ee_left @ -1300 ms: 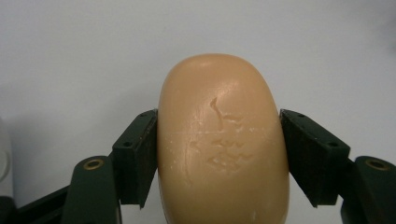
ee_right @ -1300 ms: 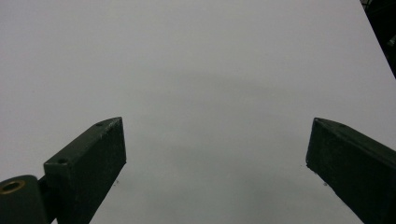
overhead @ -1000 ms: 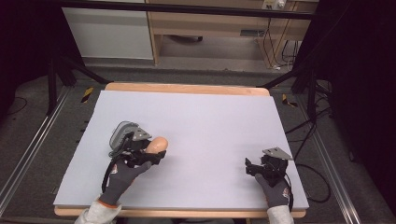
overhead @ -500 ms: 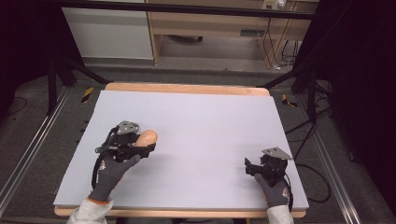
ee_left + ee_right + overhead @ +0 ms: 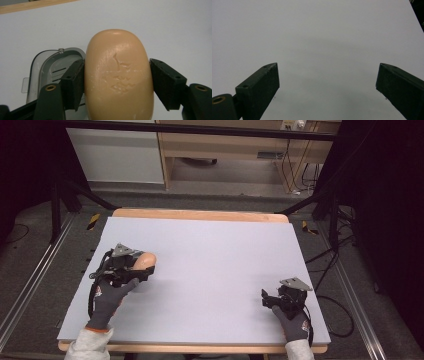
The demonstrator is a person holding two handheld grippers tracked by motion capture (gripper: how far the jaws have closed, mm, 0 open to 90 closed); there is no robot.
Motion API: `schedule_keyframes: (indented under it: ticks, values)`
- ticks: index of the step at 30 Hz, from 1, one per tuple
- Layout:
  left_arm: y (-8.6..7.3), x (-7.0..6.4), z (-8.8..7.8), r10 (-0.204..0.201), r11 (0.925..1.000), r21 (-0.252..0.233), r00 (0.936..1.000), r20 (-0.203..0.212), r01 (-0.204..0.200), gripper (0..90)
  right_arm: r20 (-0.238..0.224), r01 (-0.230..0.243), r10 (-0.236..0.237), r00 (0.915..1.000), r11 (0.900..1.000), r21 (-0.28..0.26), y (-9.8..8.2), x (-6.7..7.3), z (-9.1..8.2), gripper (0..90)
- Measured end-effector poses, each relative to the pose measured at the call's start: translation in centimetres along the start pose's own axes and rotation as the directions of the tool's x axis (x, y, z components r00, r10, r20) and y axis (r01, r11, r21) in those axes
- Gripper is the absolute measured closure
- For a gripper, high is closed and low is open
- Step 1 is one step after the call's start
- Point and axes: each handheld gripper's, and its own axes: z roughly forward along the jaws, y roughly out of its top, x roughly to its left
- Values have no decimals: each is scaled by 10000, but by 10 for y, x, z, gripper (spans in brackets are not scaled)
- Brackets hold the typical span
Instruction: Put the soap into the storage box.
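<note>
The room around you is dark, with a pale cabinet at 11 o'clock beyond the desk, wooden shelving at 12, and cables trailing over the grey floor toward 1 o'clock. The desk itself is a wide, pale grey sheet with a wooden edge showing along its far side; its surface is smooth and bare across the middle.

At about 9 o'clock on the desk your left gripper is clamped on a bar of soap, tan and rounded, its jaws pressing both long sides as the left gripper view shows. In the high view the soap pokes out past the gripper, toward 12 o'clock. Just beneath and to the 9 o'clock side of the soap in the left gripper view lies a clear grey soap dish with drain slots, resting on the desk.

By the look of it, you are carrying the soap and lining it up with the dish. The next move likely calls for shifting the soap over the dish's hollow, lowering it level, then easing the jaws apart; soap is slick, so a slow release would be wise.

At 5 o'clock your right gripper rests low over bare desk, jaws spread wide and holding nothing.
</note>
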Motion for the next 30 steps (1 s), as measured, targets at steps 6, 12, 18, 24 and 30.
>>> schedule_keyframes:
  ticks: [6, 12, 18, 24, 30]
  values:
    - [0, 12, 2, -148, 9999, 25, 9996, -224, 149, 315, 11, 96, -96, 10000, 9999, 52, 0, 1, 2, 52]
    - [-2, 23, 8, -369, 9992, 139, 9983, -453, 376, 316, 55, 181, -181, 9998, 9998, 129, 1, 4, 3, 52]
    - [-4, 31, 14, -514, 9983, 235, 9970, -573, 528, 316, 34, 242, -243, 9997, 9996, 143, 1, 4, 4, 52]
    - [-6, 38, 18, -657, 9972, 304, 9957, -652, 678, 316, 41, 287, -288, 9996, 9995, 158, 1, 4, 5, 51]
    - [-8, 43, 21, -731, 9964, 375, 9944, -759, 761, 316, 44, 264, -264, 9996, 9995, 158, 1, 5, 5, 51]
